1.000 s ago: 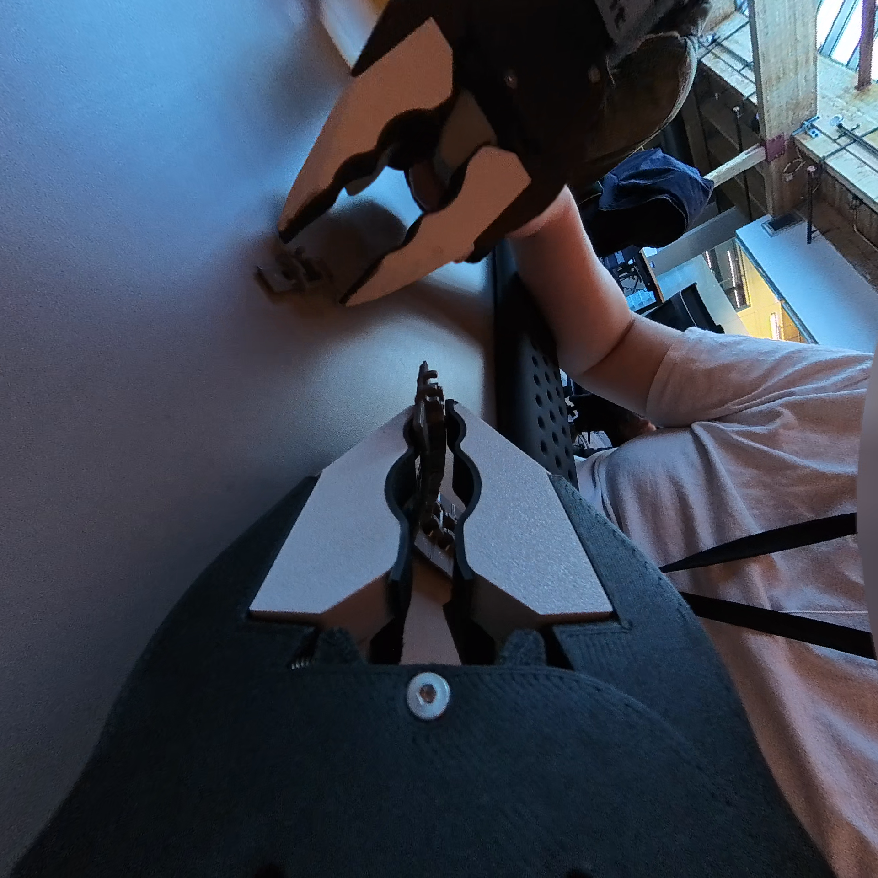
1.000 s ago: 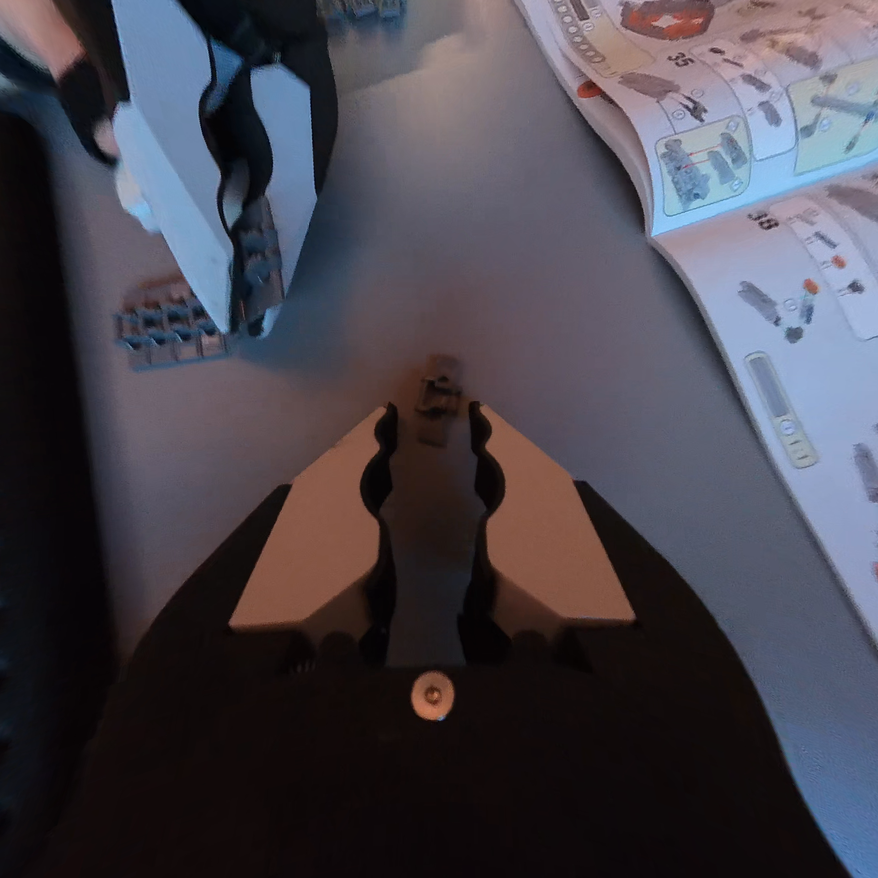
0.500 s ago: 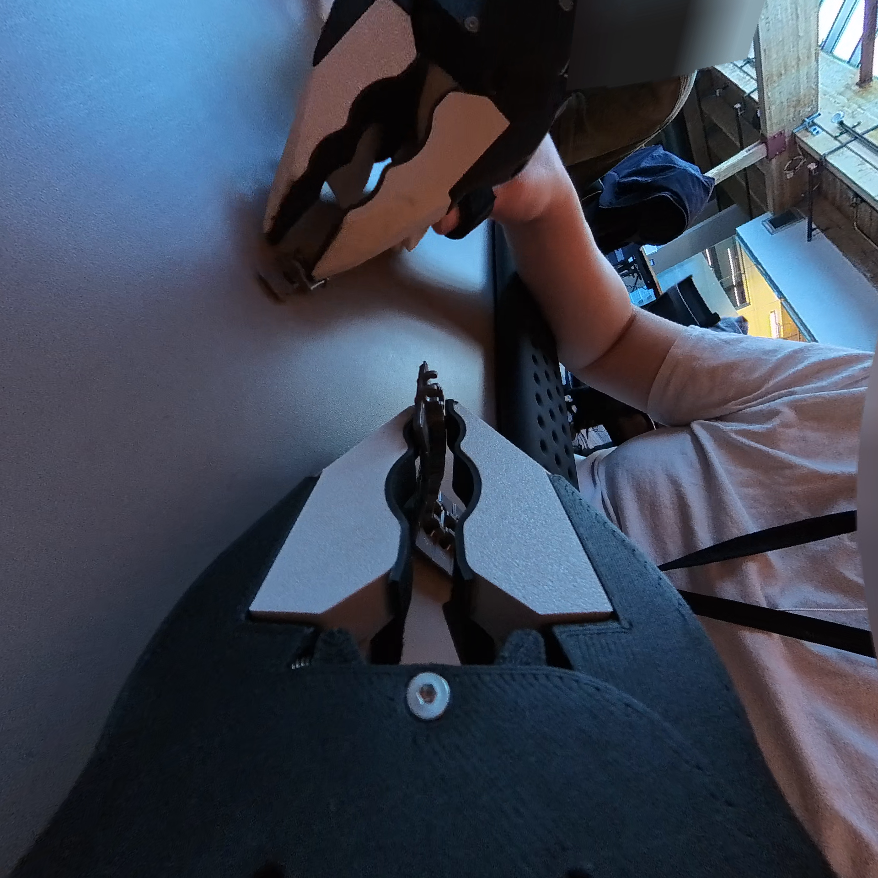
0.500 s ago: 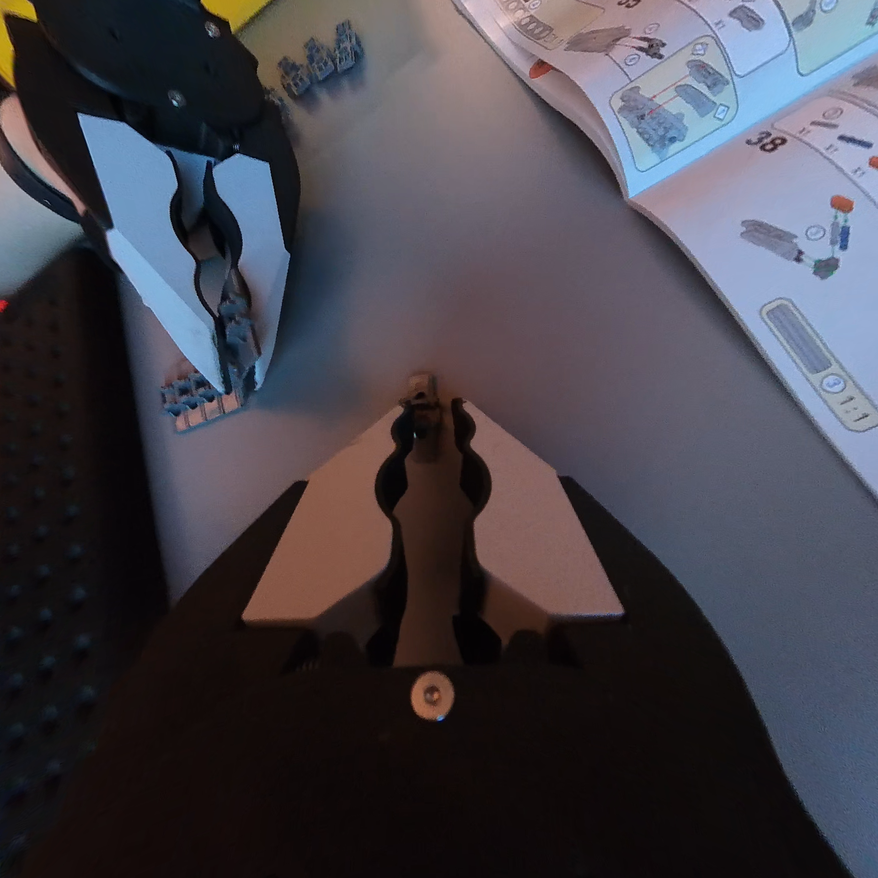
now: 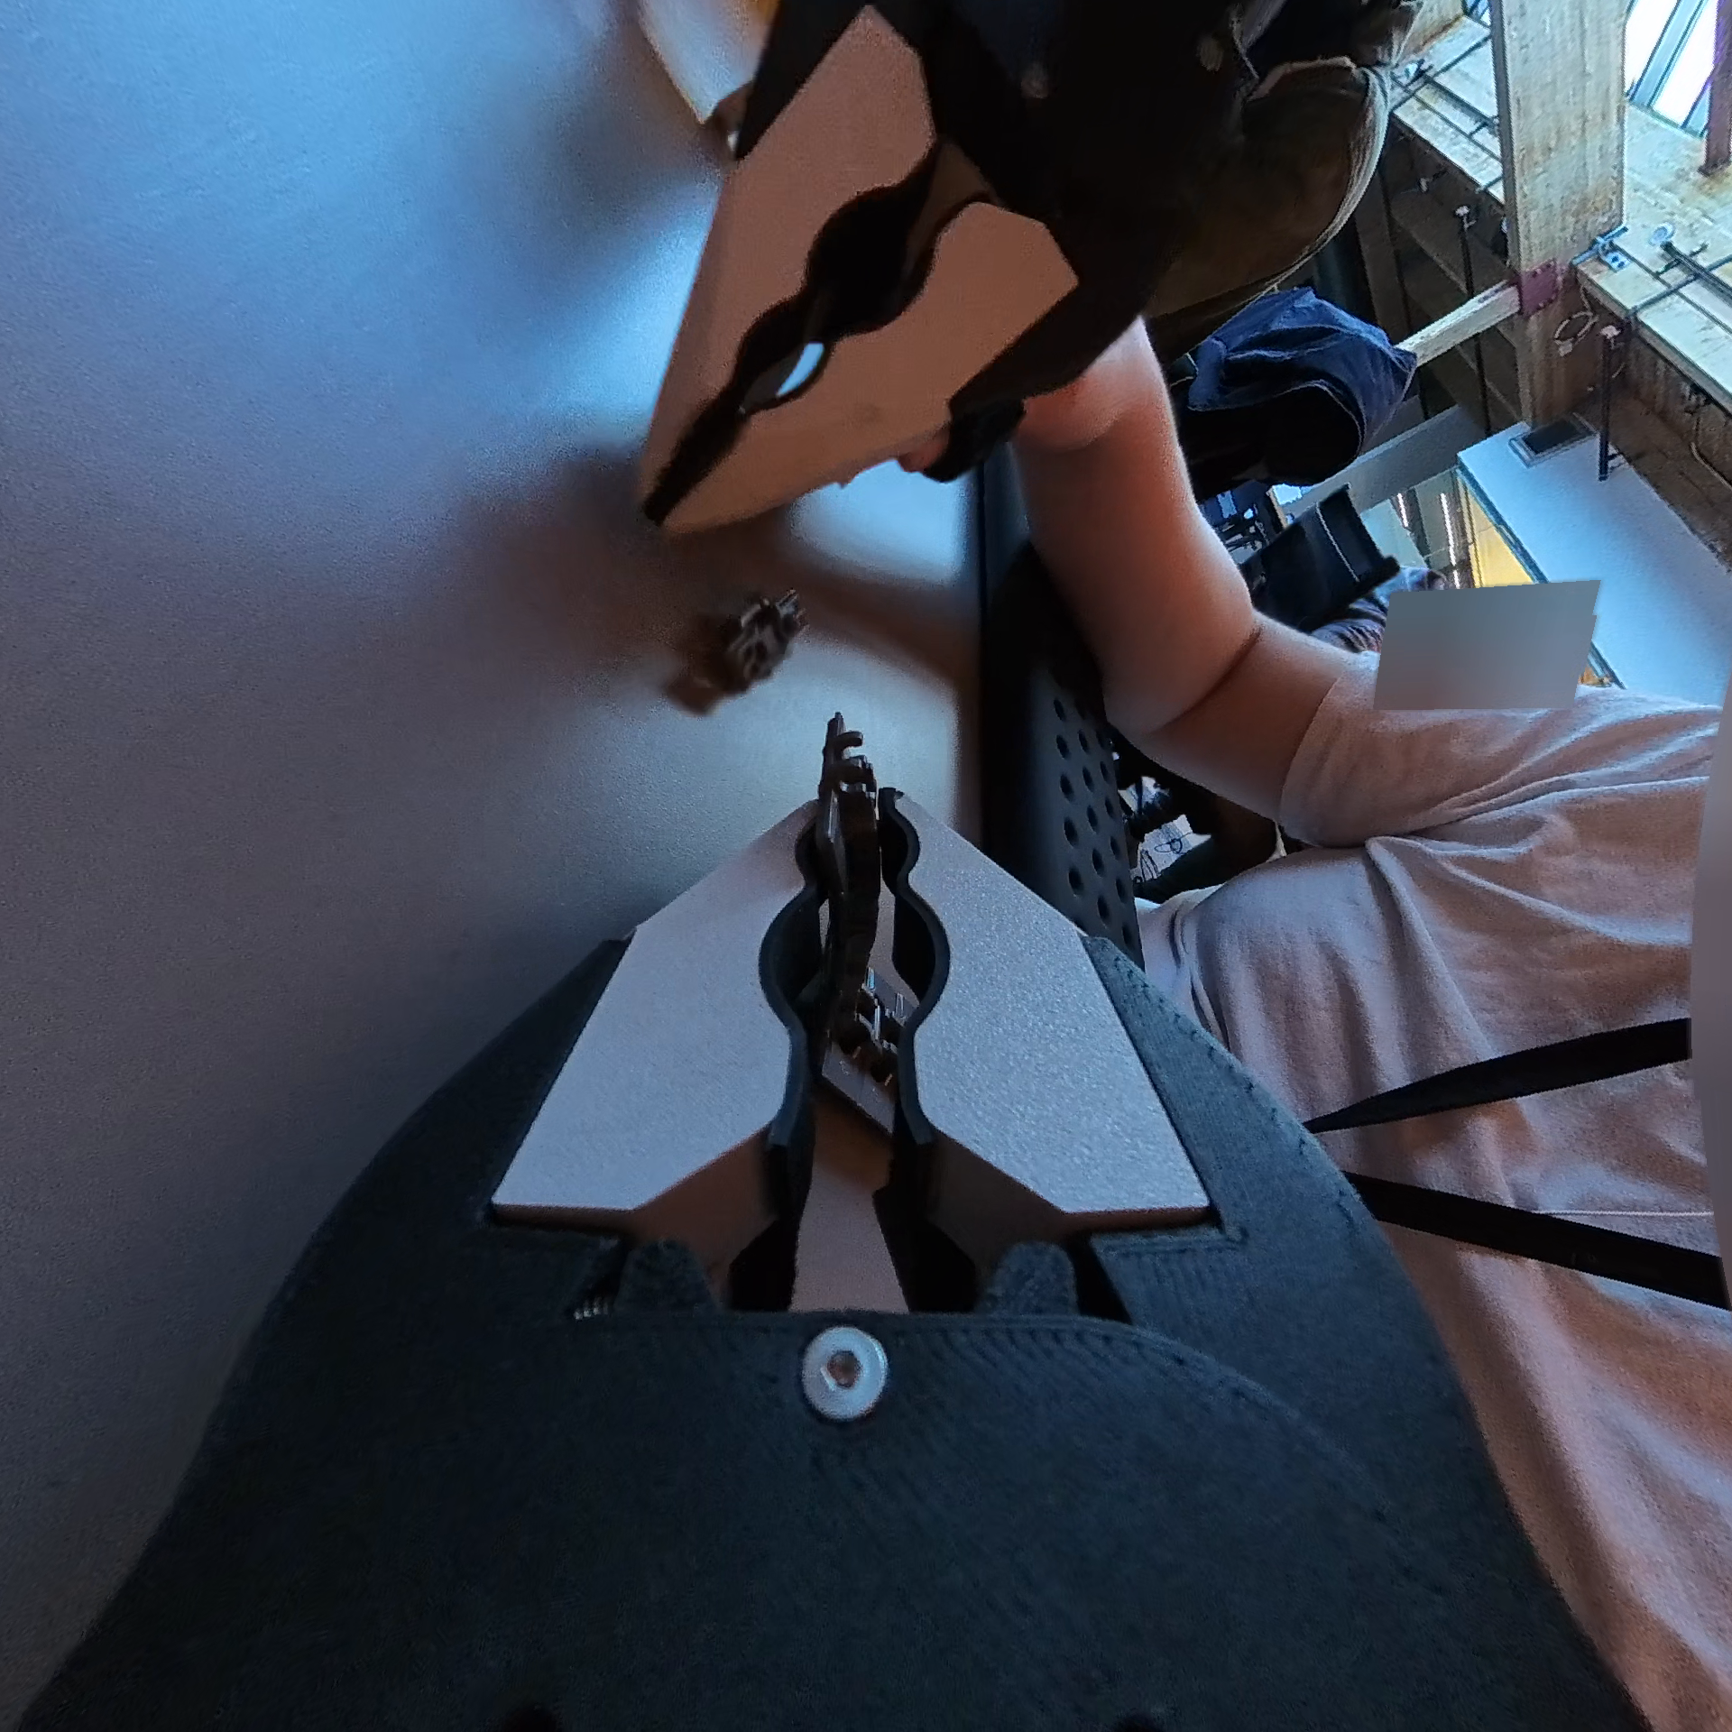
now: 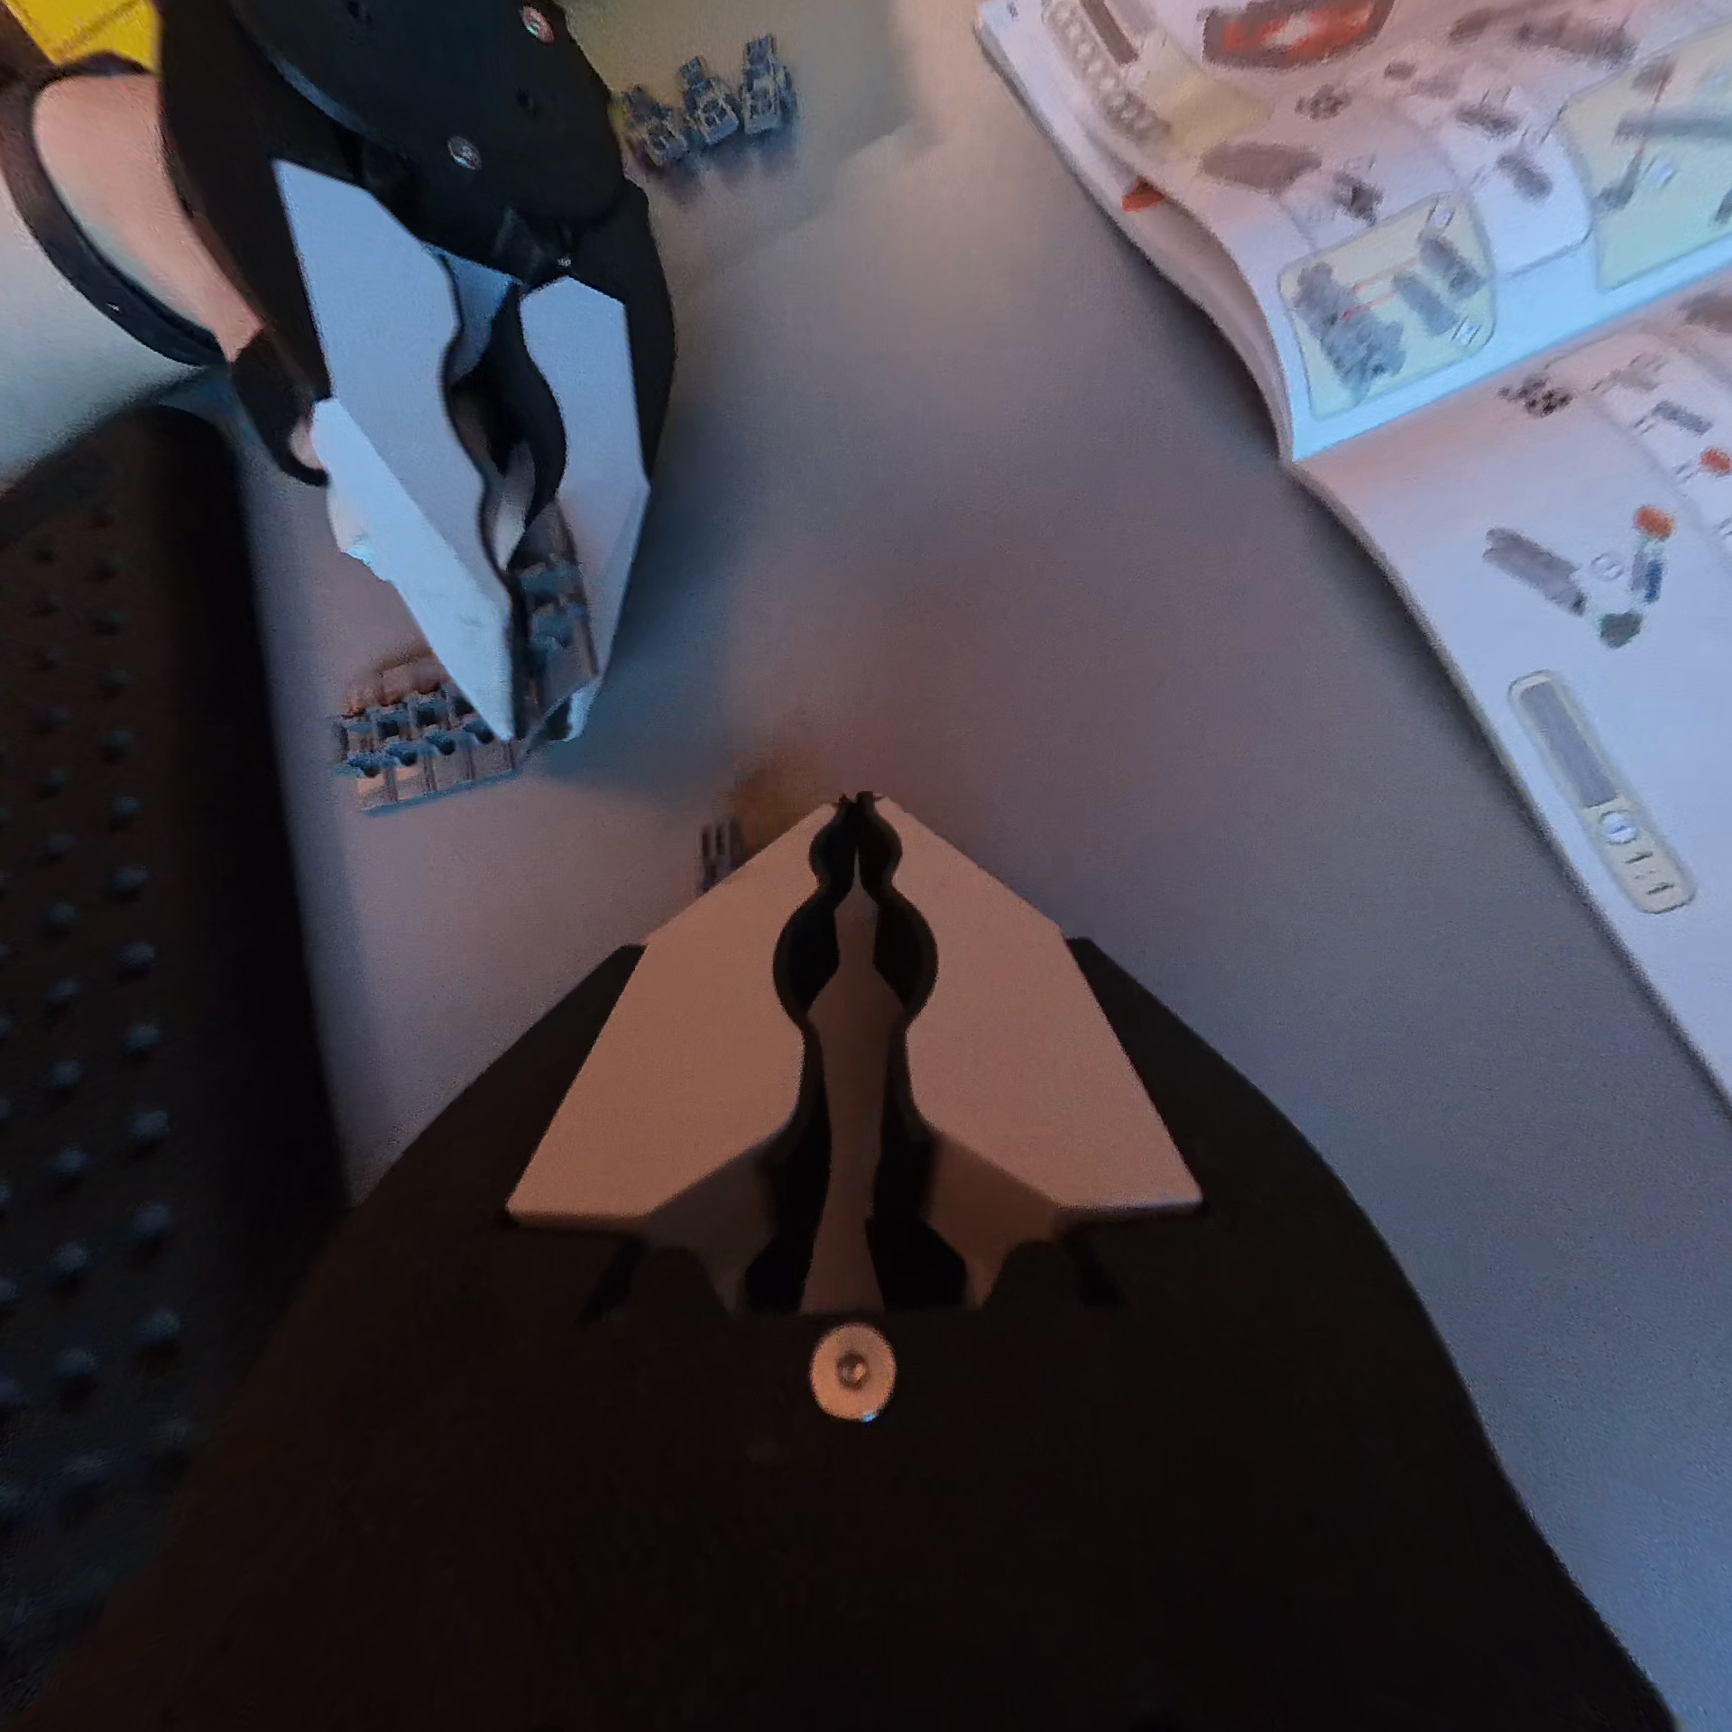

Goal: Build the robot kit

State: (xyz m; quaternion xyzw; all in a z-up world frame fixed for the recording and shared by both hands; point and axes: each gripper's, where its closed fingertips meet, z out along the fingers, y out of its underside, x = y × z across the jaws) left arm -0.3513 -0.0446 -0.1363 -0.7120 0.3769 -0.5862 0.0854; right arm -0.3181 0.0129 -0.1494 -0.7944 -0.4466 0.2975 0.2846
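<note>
— The small dark brick piece [image 6: 717, 848]: where is it, can you see?

— On the grey table [image 6: 984, 562], loose, just left of the right gripper [image 6: 858, 801] tips. Those jaws are pressed together at the tip, and I see nothing between them. From the other camera the piece looks blurred and sits apart from that gripper, below its tips.

— So it isn't gripped?

— Not as far as I can tell. The piece touches the table only.

— And the other one?

— The left gripper [image 5: 848, 806] is clamped tight on a flat studded plate [image 5: 846, 900], held on edge. One end sticks out past the fingertips. It hovers up and to the left of the right gripper, tips pointing down at the table.

— Anything under it?

— A second grey studded plate [image 6: 412, 750] lies flat on the table, right beneath the left gripper's tips. I can't tell whether the held plate touches it.

— Farther out?

— Three small grey pieces [image 6: 708, 112] sit in a row beyond the left gripper. An open instruction booklet [image 6: 1406, 281] lies well off to the right. A black mat with raised dots [image 6: 94, 843] borders the table on the left. Something yellow [image 6: 75, 23] shows in the far left corner, too little to name. The person's bare forearm [image 5: 1153, 581] and pink sleeve [image 5: 1453, 797] run back from the right gripper.
</note>
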